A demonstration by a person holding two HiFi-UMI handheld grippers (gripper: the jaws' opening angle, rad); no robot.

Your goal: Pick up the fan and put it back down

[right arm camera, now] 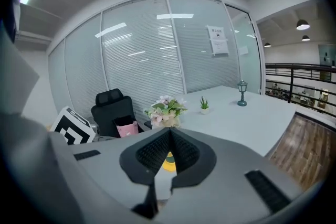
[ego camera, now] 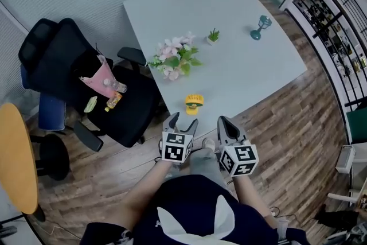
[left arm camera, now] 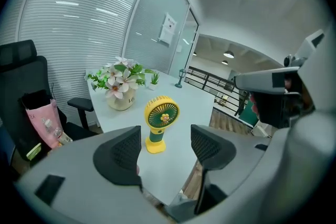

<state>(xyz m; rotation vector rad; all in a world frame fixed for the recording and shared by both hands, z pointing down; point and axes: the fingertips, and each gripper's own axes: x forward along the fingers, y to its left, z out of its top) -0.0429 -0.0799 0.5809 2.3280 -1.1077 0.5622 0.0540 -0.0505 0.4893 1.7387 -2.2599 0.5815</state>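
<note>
A small yellow fan (ego camera: 194, 101) with a green neck stands upright near the front edge of the pale table (ego camera: 246, 60). In the left gripper view the fan (left arm camera: 159, 122) sits just beyond the open left gripper (left arm camera: 165, 150), nothing between its pads. In the head view the left gripper (ego camera: 182, 121) hovers off the table edge, short of the fan. Beside it, the right gripper (ego camera: 225, 124) is shut and empty. Through the right gripper (right arm camera: 169, 152) only a sliver of the fan's base (right arm camera: 169, 162) shows behind the closed pads.
A vase of pink and white flowers (ego camera: 174, 58) stands behind the fan. A tiny potted plant (ego camera: 213, 36) and a teal lantern-shaped ornament (ego camera: 261, 26) are farther back. A black office chair (ego camera: 86, 80) holding a pink bag and bottles is left of the table. Wooden floor lies underfoot.
</note>
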